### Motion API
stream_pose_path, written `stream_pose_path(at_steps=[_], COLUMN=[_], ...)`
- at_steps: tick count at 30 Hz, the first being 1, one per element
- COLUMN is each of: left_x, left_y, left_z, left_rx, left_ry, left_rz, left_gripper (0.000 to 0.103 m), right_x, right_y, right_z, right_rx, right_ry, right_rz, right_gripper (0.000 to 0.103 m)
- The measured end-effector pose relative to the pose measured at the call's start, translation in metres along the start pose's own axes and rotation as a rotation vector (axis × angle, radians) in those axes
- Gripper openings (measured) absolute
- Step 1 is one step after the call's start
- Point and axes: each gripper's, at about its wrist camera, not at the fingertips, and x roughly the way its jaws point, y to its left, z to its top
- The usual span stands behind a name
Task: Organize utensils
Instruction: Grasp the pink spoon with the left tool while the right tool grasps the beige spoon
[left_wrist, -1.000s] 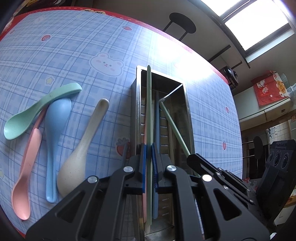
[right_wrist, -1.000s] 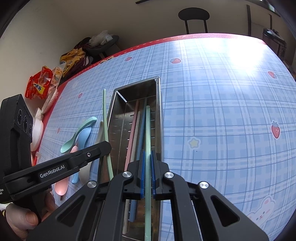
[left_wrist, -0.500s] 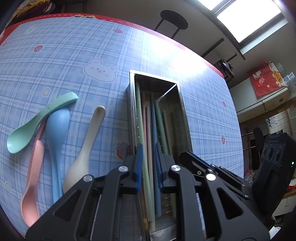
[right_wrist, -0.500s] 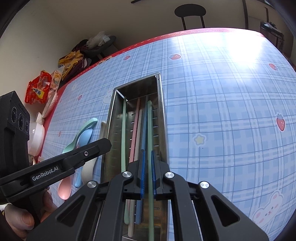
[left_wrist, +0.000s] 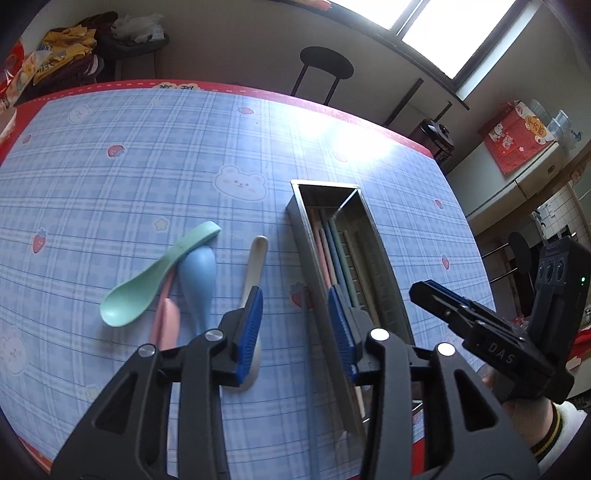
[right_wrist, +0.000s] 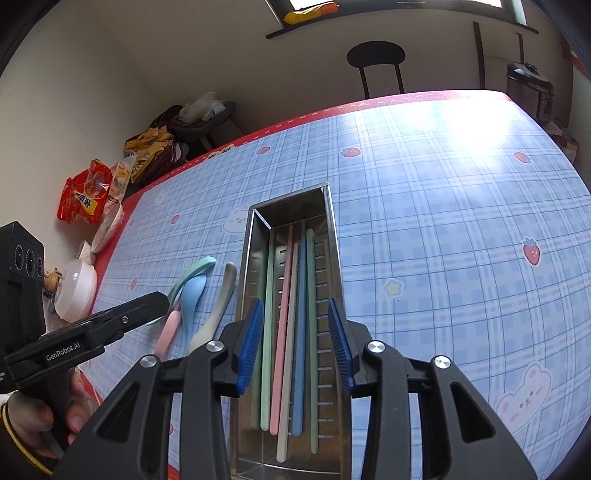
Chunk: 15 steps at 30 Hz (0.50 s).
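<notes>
- Two hand-held tools over a blue plaid worktop (right_wrist: 443, 258) with red edging and bear and strawberry prints.
- Left gripper (left_wrist: 297, 328): released, jaws just opened, blue pads apart, nothing between them. Hanging above the worktop between the loose spoons and the metal tray.
- Right gripper (right_wrist: 295, 339): also released, jaws just opened, nothing pinched. Poised over the near half of the tray, one pad to each side of the sticks lying below.
- Long rectangular metal tray (right_wrist: 255, 236), open-topped with slotted floor, long axis running away from the cameras toward the far edge of the worktop.
- Inside the tray: a bundle of chopsticks (right_wrist: 291, 332) in mint green, pink, cream and blue, lying flat and side by side, all lengthwise along the tray and roughly parallel to its walls. One more green stick just to the right of the blue.
- Left of the tray, on the bare worktop, four spoons:
- Cream spoon (left_wrist: 255, 266) nearest the tray, handle pointing away, bowl hidden behind the left pad.
- Blue spoon (left_wrist: 197, 280) beside it, bowl toward the far side.
- Mint spoon (left_wrist: 147, 288) lying diagonally, bowl near-left, handle crossing over the blue and pink ones.
- Pink spoon (left_wrist: 164, 321) partly under the mint one, pointing roughly lengthwise too.
- Black chair (right_wrist: 376, 62) beyond the far edge.
</notes>
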Motion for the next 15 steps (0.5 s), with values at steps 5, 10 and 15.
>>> stream_pose_path(at_steps=[5, 10, 15], left_x=[-0.032, -0.054, -0.057], left_y=[0.030, 0.062, 0.092], left_z=[-0.014, -0.035, -0.049], left_rx=[0.085, 0.124, 0.073], left_ry=[-0.001, 0.005, 0.019], left_rz=[0.011, 0.036, 0.035], left_gripper=[0.042, 0.042, 0.042], right_x=[-0.014, -0.014, -0.010], right_y=[0.021, 0.040, 0.057], right_z=[-0.021, -0.042, -0.061], right_rx=[-0.025, -0.044, -0.048], right_ry=[-0.021, -0.004, 0.029], right_rz=[-0.004, -0.004, 0.004], right_gripper=[0.037, 0.037, 0.037])
